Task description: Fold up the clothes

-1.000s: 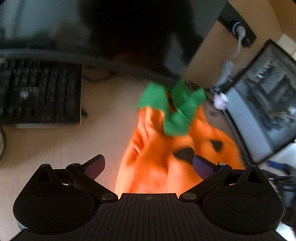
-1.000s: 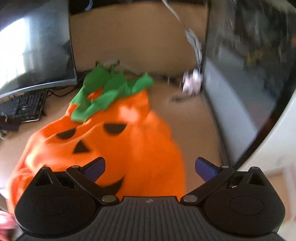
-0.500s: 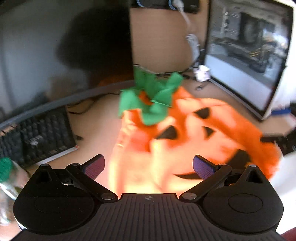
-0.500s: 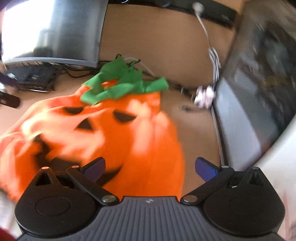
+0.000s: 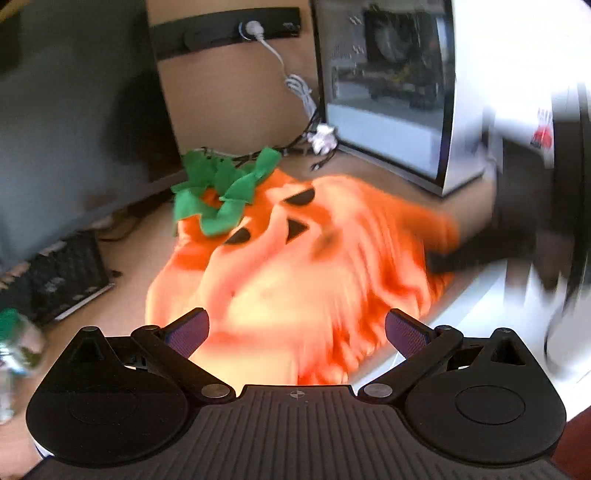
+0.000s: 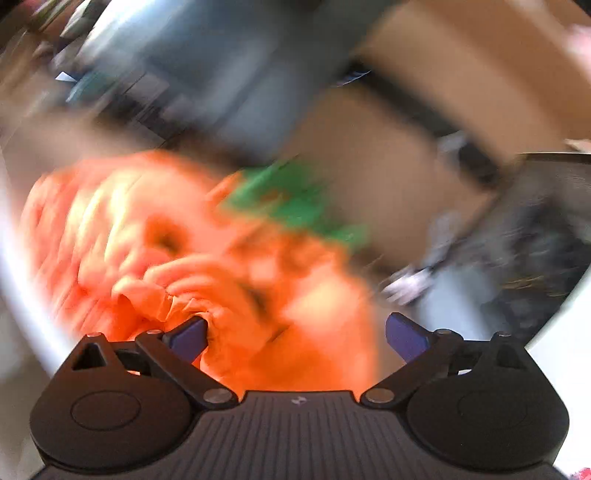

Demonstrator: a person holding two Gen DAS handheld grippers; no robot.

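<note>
An orange pumpkin costume (image 5: pixel 295 266) with a green leaf collar (image 5: pixel 221 188) and black face patches lies crumpled on the wooden desk. My left gripper (image 5: pixel 295 328) is open right over its near edge, fabric between the spread fingers. In the right wrist view the costume (image 6: pixel 221 280) is heavily blurred. My right gripper (image 6: pixel 295 332) is open, with bunched orange fabric touching its left fingertip (image 6: pixel 188 336). The right gripper and the hand holding it show as a dark blur (image 5: pixel 517 240) at the costume's right side.
A black keyboard (image 5: pixel 55 280) lies at the left. A dark monitor (image 5: pixel 74 110) stands behind it. A glass-sided computer case (image 5: pixel 388 92) stands at the back right, with a white cable (image 5: pixel 299 92) and power strip (image 5: pixel 221 31) on the wall. A green-capped bottle (image 5: pixel 11 343) is at far left.
Both grippers have swung fast around the costume, the right view now tilted and blurred. The costume's near side has been ruffled and the right gripper now touches bunched fabric.
</note>
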